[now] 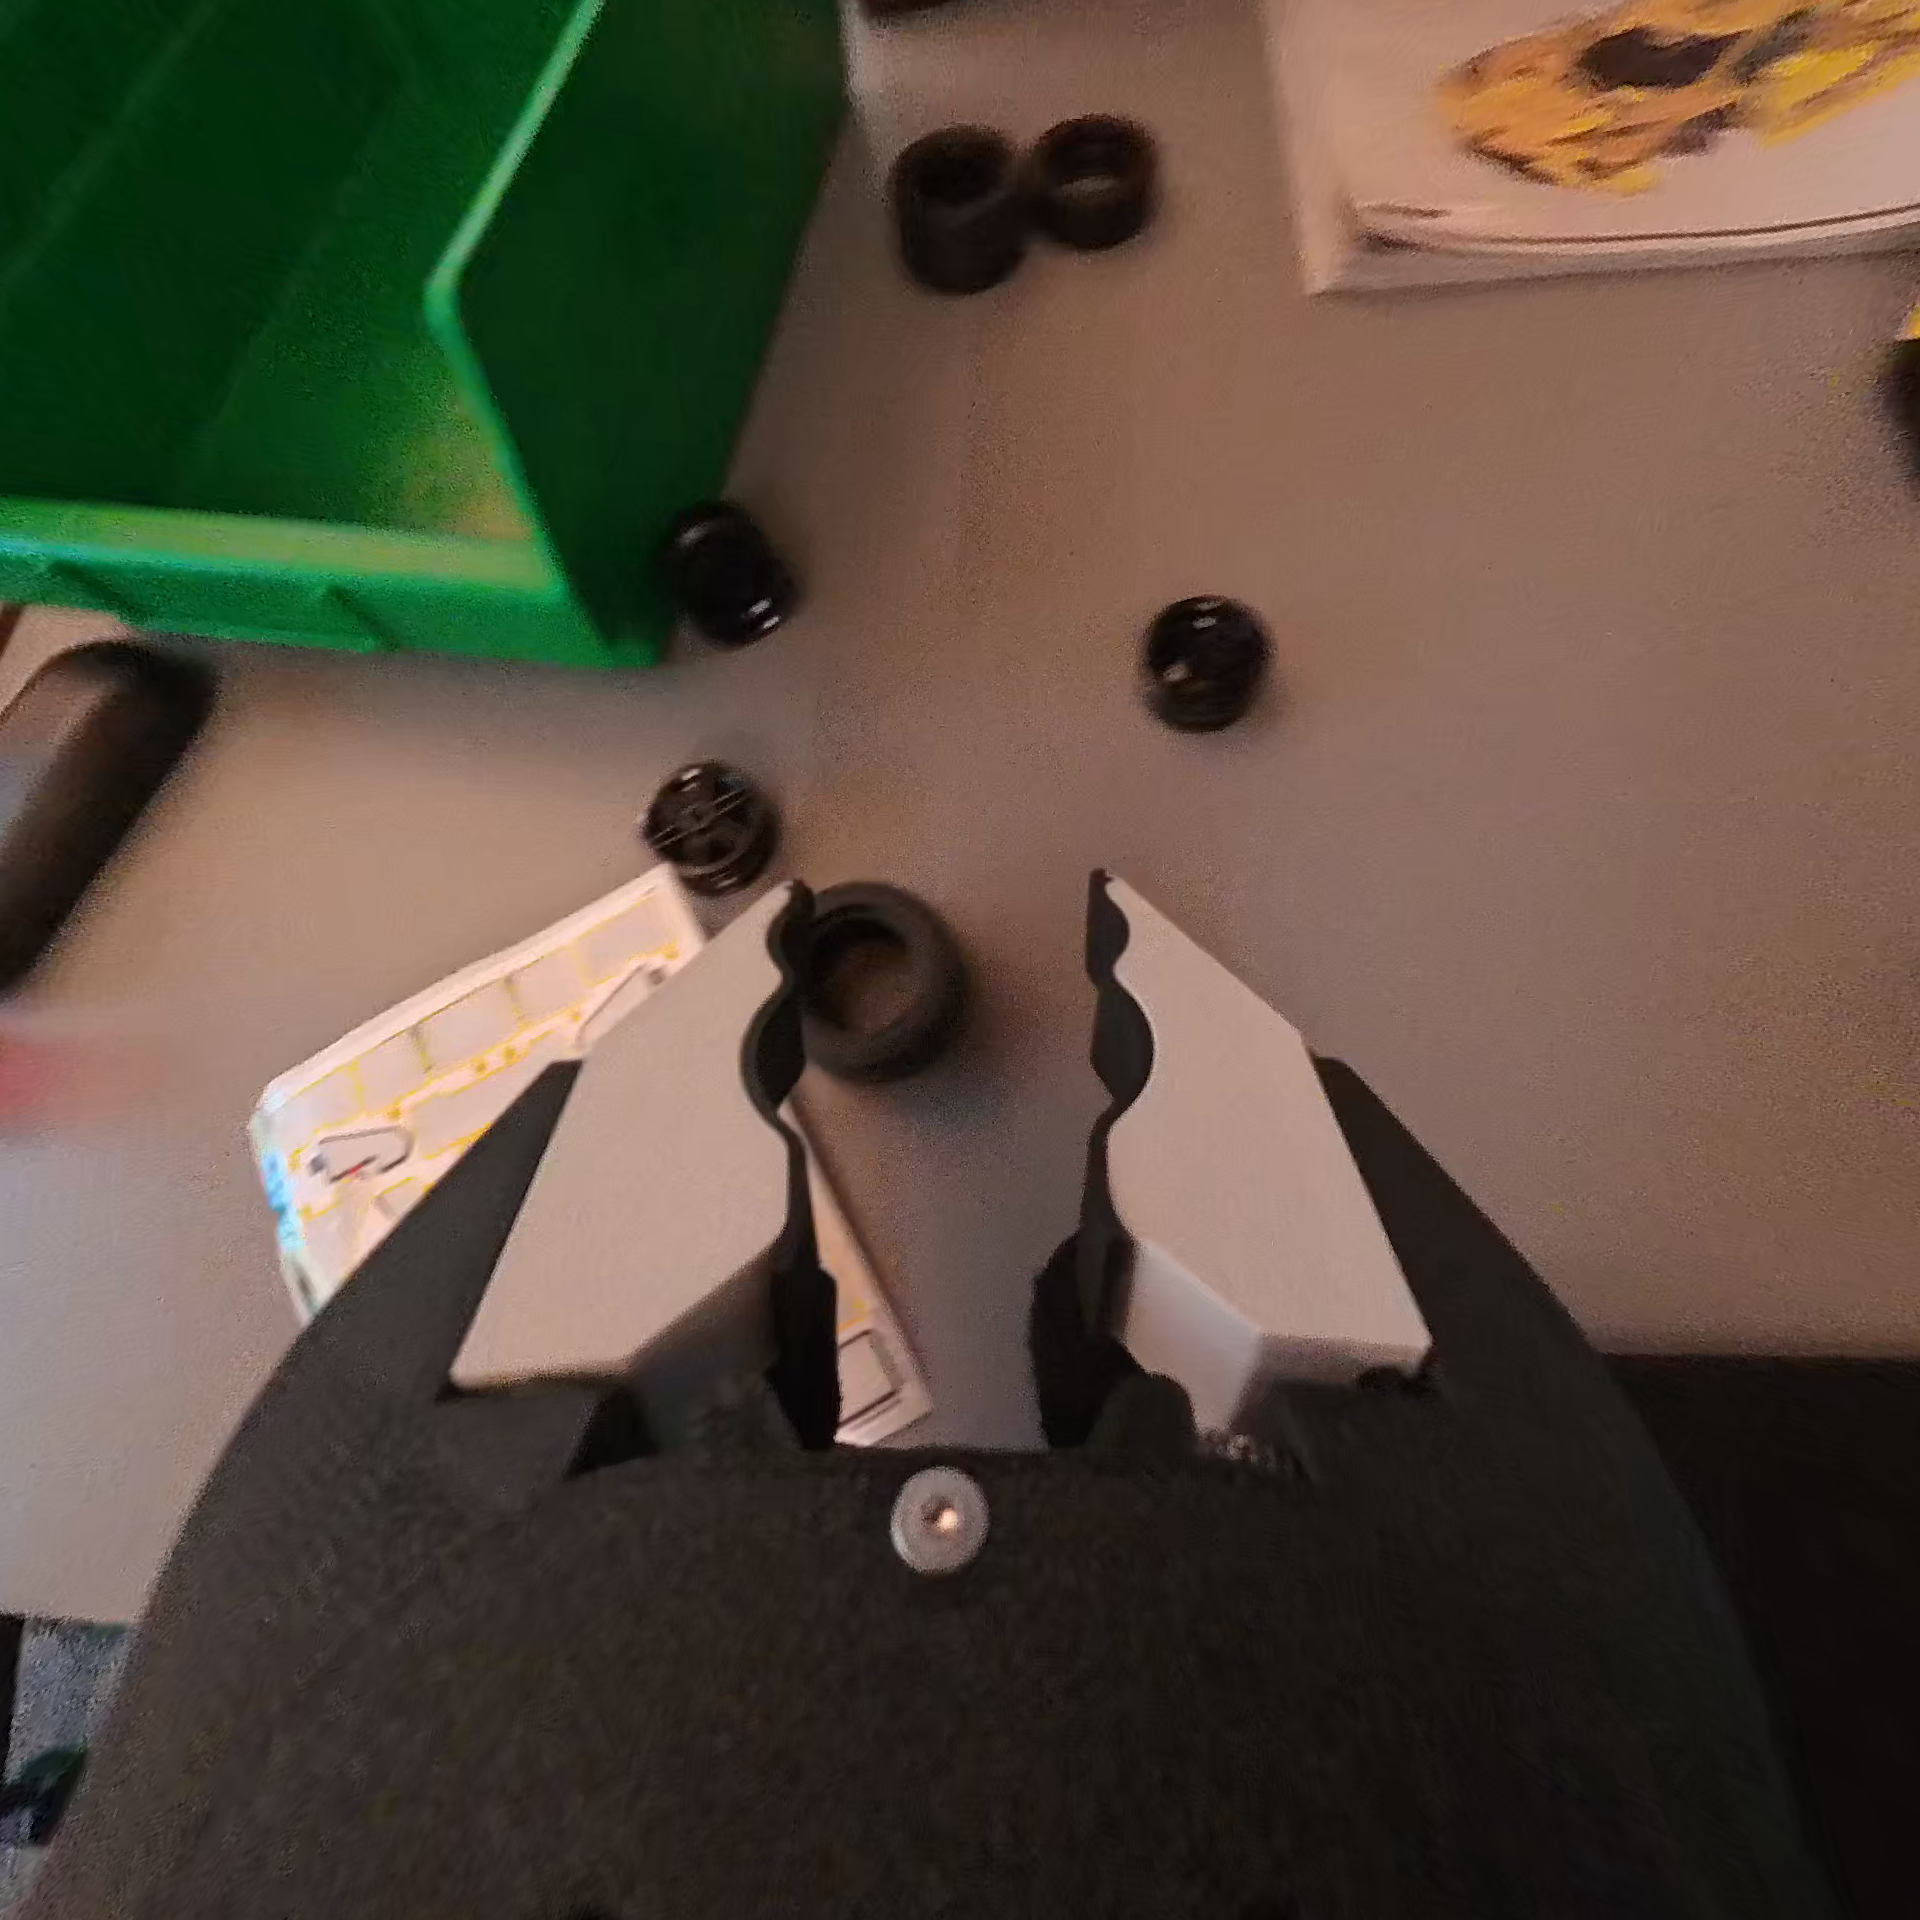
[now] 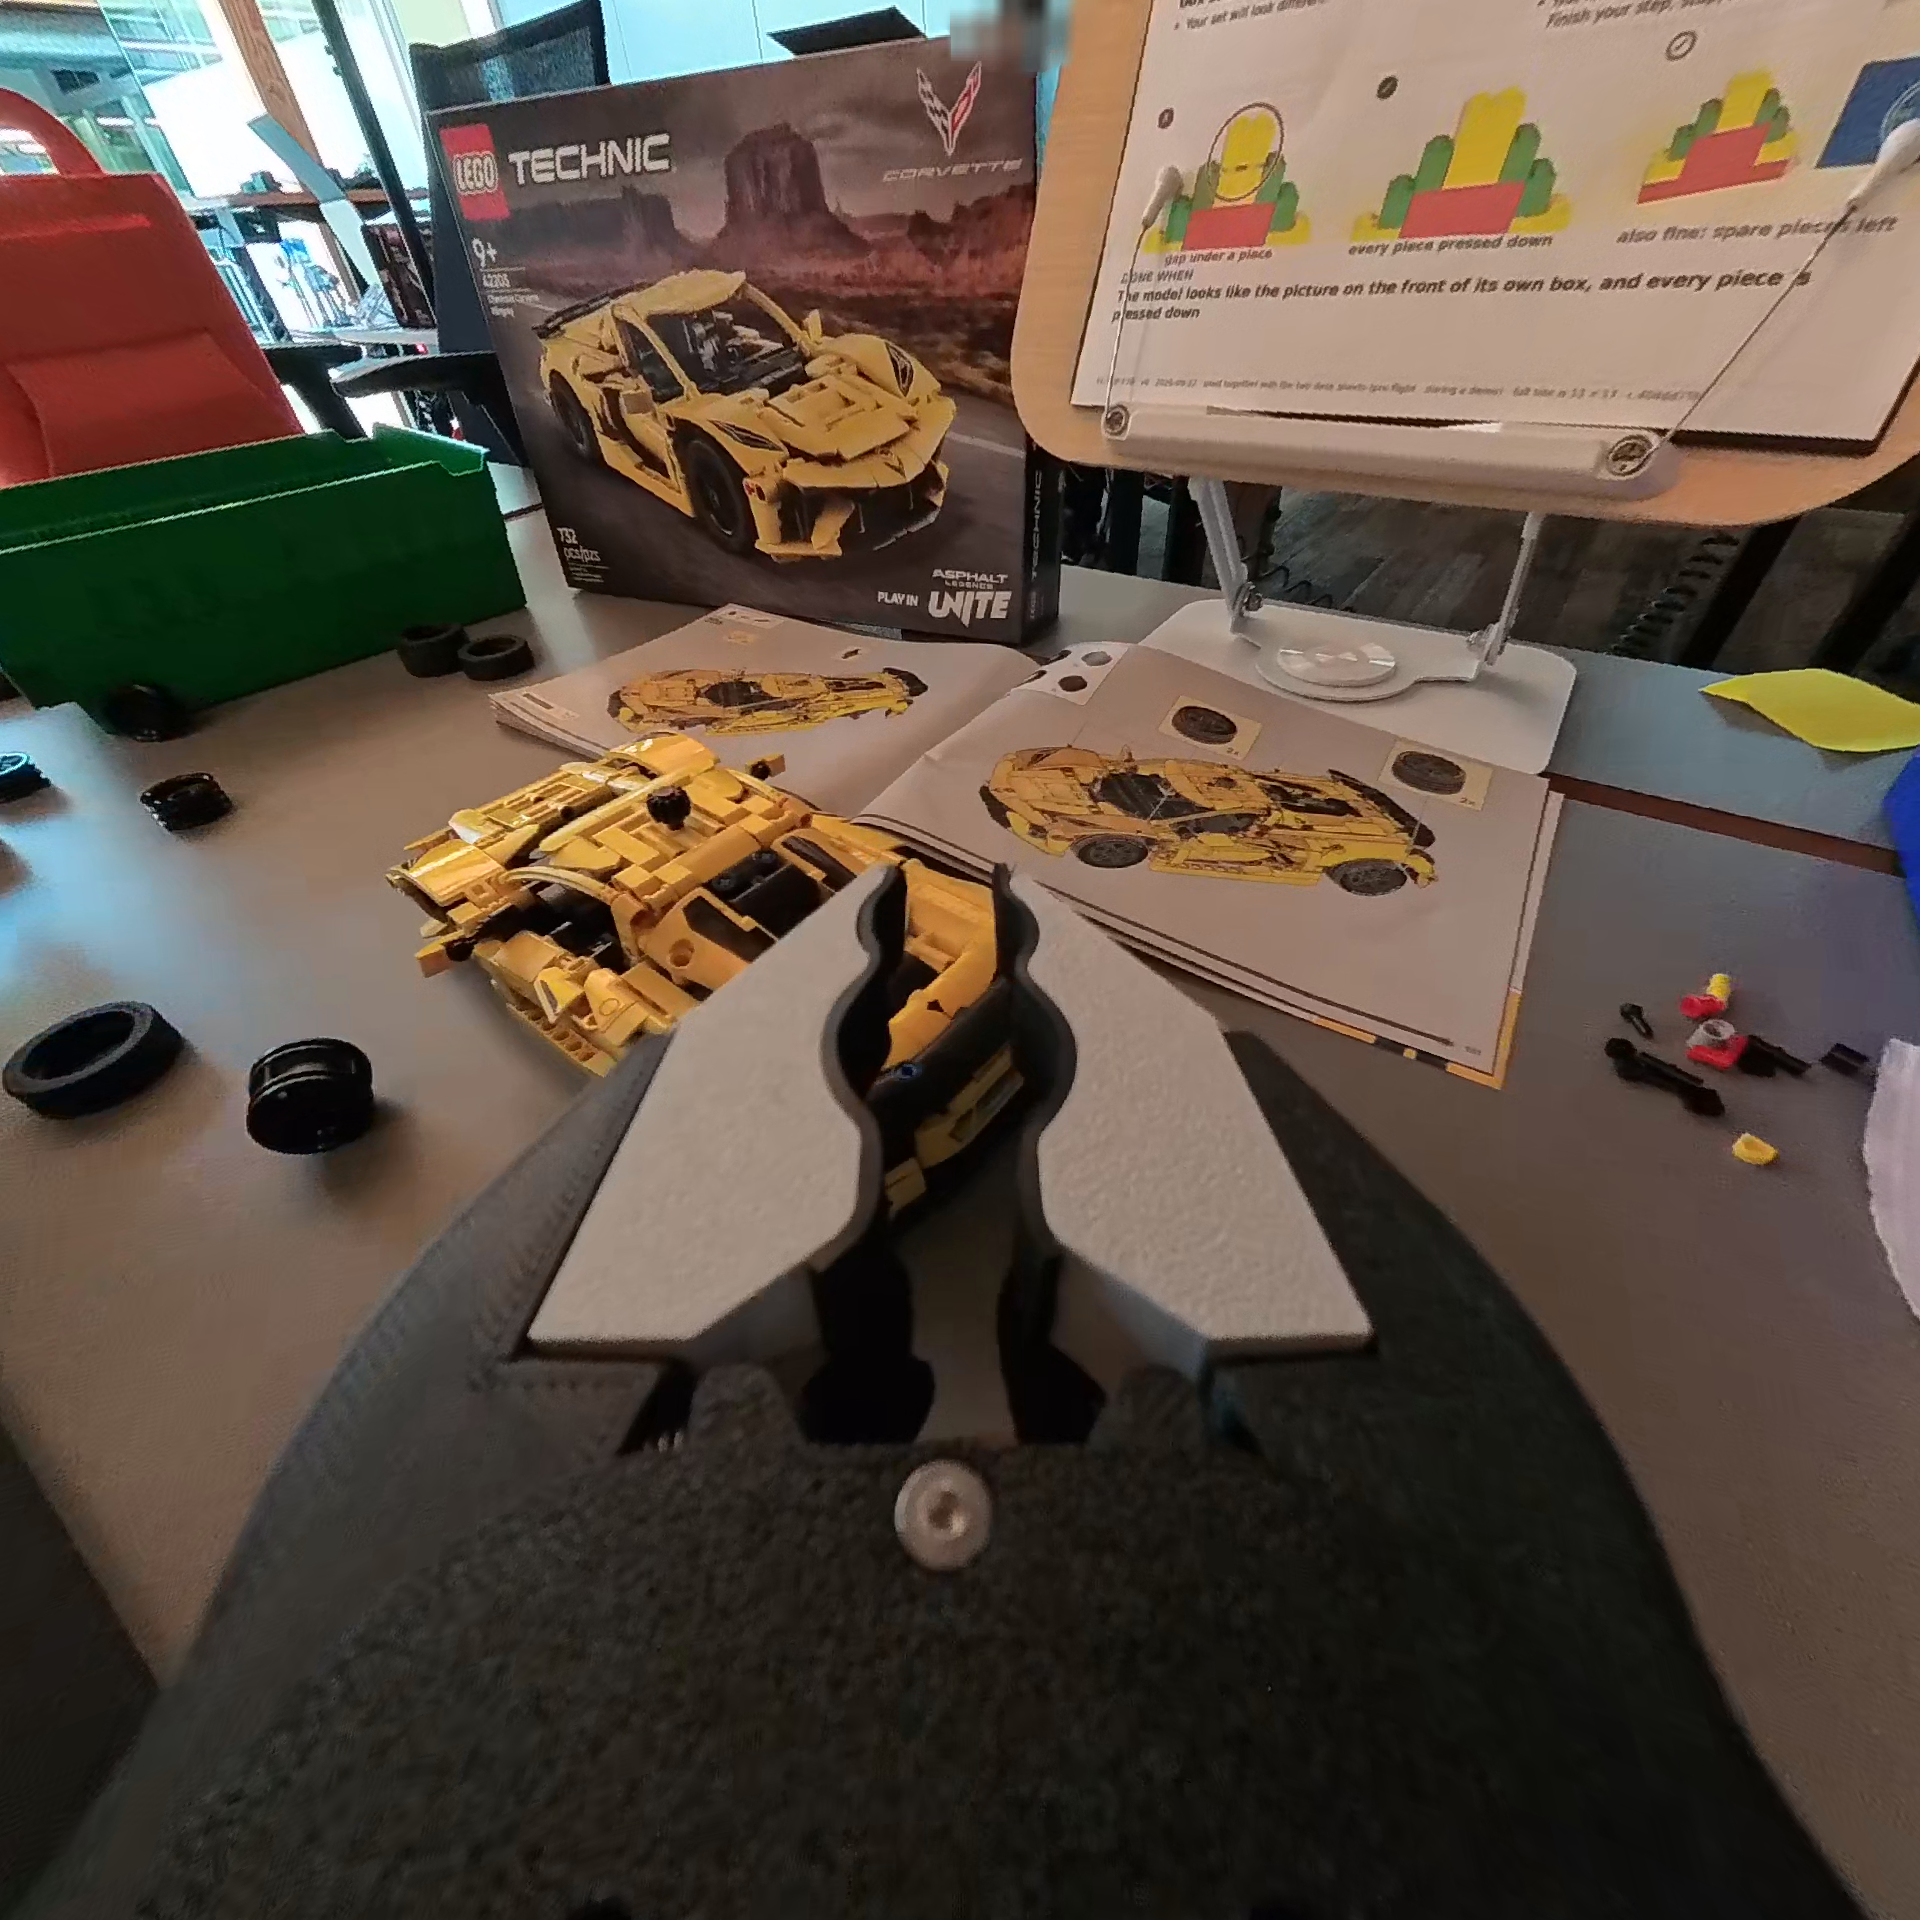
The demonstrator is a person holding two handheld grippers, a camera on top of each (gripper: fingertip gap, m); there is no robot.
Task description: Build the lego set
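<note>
Yellow lego car [image 2: 665,883] lying on the worktop [image 2: 1351,1299], against the open instruction booklet [image 2: 1247,831]. Right gripper [image 2: 940,894] narrowly parted around the car's near end, contact unclear. Left gripper [image 1: 940,899] spread wide, empty, over a black tyre [image 1: 883,982] left of the car.

The car model [image 2: 665,894] lies on the open booklet [image 2: 1226,831] — the box [image 2: 748,343] stands behind.

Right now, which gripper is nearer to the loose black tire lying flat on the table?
Left. The left gripper is open directly over the tire, whose side meets its left finger. The right gripper is at the yellow car, apart from the tire.
</note>
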